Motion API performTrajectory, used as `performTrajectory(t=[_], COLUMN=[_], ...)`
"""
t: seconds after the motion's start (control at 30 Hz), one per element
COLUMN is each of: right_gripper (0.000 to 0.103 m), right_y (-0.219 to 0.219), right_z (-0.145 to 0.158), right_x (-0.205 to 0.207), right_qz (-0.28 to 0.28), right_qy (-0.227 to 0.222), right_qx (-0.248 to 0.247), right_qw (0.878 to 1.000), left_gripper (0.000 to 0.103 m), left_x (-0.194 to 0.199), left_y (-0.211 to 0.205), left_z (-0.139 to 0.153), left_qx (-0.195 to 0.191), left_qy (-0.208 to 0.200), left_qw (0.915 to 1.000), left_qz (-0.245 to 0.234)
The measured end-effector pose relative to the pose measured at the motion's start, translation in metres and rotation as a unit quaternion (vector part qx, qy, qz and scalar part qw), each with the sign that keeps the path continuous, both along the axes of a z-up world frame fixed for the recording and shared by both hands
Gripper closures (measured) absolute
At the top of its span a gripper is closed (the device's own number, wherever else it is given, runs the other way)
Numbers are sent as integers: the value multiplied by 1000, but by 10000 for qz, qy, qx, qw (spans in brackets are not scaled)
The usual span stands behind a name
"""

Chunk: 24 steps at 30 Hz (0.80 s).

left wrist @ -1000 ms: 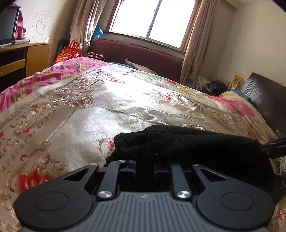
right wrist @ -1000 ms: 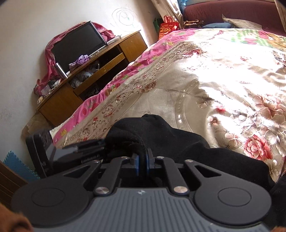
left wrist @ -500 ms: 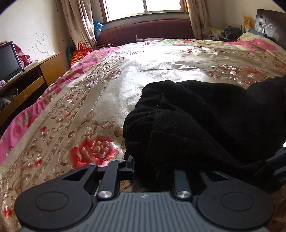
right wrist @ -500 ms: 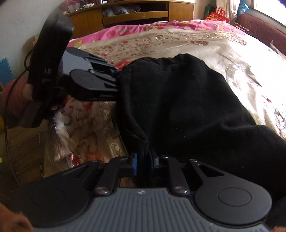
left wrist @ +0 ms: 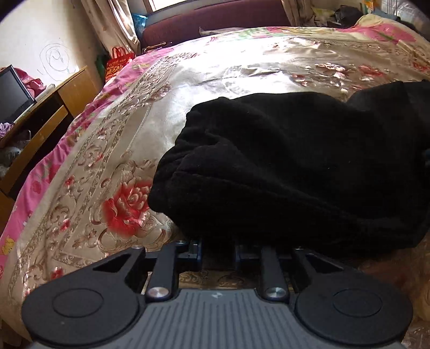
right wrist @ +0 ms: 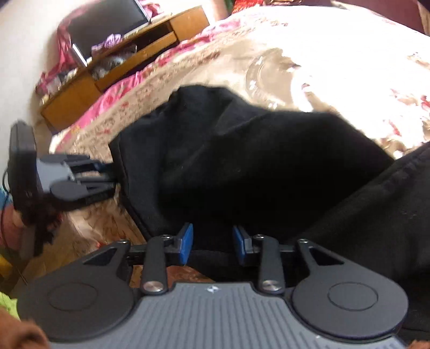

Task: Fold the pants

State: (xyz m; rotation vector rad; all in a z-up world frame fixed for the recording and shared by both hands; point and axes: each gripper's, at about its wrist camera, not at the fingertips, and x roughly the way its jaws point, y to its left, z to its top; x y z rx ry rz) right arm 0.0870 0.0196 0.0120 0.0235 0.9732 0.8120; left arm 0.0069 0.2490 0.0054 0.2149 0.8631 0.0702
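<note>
The black fleece pants lie bunched in a folded heap on the floral bedspread. My left gripper sits at the heap's near edge with its jaws parted and cloth lying just past them. It also shows in the right wrist view, at the pants' left edge. My right gripper is open, its blue pads set apart on either side of a black fold; the pants fill the view ahead.
A wooden TV stand with a dark screen stands left of the bed. A maroon sofa and a red bag are at the far end under the window. The bed's near edge is just below the grippers.
Both grippers lowered the pants onto the bed and drew back toward the near edge. The right gripper, shut on the cloth before, has opened; the left jaws have also spread.
</note>
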Motion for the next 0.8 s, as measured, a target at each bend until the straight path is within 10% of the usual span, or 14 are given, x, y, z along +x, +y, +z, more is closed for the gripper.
performTrajectory(t=[0.2,0.43,0.7,0.8], right_gripper=[66,63,52,77], right_y=[-90,-144,-121,-131], right_z=[33,6,-41,-43], right_x=[56,167,223,222], right_qz=[-1293,-2261,-2354,-2486], right_qy=[-699,248,668,431], right_qx=[-268,-731,-1719,-1815], right_qw=[9888,9710,9542,9505], left_gripper=[67,65,58,58], left_x=[6,77,115,110], left_y=[-39,-159,-245,-257], left_z=[55,48,7,5], left_qx=[-357,-1557,-954,-628], left_qy=[-714,-596,-91,-130], left_qw=[9965,9693,9721,9721], left_qz=[-256,-1808,-2143,-2258])
